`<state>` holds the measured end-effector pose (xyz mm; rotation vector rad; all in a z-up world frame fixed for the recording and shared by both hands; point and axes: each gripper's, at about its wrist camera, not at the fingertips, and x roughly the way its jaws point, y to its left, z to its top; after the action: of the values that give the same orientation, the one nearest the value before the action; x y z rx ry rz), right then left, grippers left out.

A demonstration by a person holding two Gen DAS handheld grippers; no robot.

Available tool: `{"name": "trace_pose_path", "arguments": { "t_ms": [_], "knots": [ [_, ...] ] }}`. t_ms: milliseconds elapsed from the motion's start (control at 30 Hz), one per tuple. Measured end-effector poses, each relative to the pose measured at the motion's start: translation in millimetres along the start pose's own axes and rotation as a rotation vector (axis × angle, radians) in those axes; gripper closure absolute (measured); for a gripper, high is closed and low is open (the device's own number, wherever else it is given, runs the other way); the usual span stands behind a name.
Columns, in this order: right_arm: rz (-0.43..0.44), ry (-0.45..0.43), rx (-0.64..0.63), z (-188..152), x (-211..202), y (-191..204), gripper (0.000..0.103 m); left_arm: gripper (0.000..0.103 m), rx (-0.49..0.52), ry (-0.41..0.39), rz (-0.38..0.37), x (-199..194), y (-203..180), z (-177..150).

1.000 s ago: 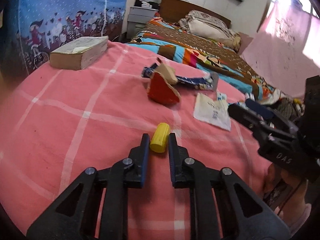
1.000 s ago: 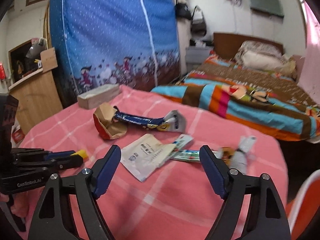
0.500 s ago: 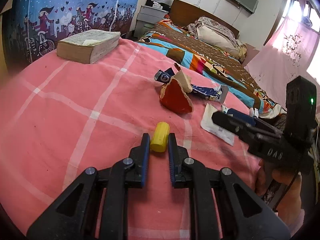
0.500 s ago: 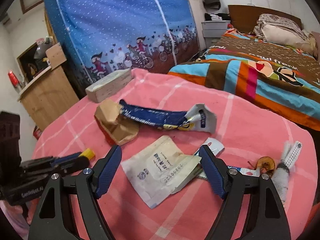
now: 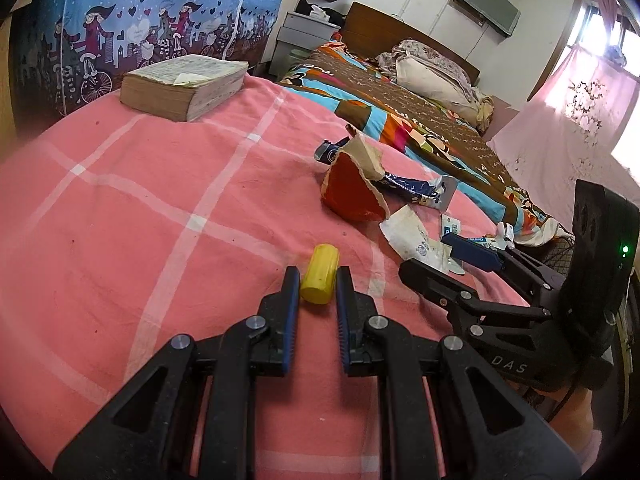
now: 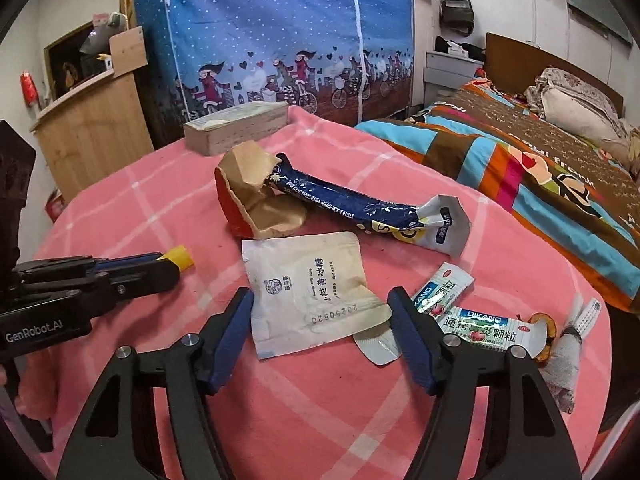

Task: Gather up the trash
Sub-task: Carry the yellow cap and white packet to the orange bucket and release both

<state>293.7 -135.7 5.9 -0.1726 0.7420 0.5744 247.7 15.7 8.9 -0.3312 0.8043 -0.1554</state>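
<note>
My left gripper (image 5: 318, 286) is shut on a small yellow cylinder (image 5: 320, 273), held just over the pink checked cloth (image 5: 160, 200); it also shows in the right wrist view (image 6: 178, 258). My right gripper (image 6: 320, 308) is open, its jaws on either side of a white paper sachet (image 6: 308, 280). Beyond lie a torn red-and-brown paper piece (image 6: 252, 204), a blue wrapper (image 6: 352, 208), green-and-silver sachets (image 6: 472, 320) and a crumpled tissue (image 6: 568, 352).
A thick book (image 5: 184, 84) lies at the far edge of the cloth. A bed with a striped cover (image 5: 420, 128) stands beyond on the right. A wooden cabinet (image 6: 92, 120) stands to the left. The right gripper shows in the left wrist view (image 5: 472, 264).
My right gripper has moved forward and down over the white sachet, jaws still open. My left gripper keeps hold of the yellow cylinder and has barely moved.
</note>
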Motion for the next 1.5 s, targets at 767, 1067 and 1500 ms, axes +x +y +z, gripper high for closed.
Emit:
{"name": "trace_pose_path", "arguments": {
  "t_ms": [767, 1067, 1500],
  "knots": [
    [-0.057, -0.392, 0.100, -31.2, -84.2, 3.1, 0.051, 0.082, 0.153, -0.321, -0.026, -62.3, -41.3, -9.9],
    [-0.208, -0.673, 0.116, -50.2, -167.4, -17.4, 0.050, 0.082, 0.320, -0.534, -0.106, -93.5, -110.3, -11.9],
    [-0.446, -0.784, 0.241, -101.5, -247.5, -76.9, 0.050, 0.082, 0.502, -0.545, -0.294, -84.6, -211.9, -36.3]
  ]
}}
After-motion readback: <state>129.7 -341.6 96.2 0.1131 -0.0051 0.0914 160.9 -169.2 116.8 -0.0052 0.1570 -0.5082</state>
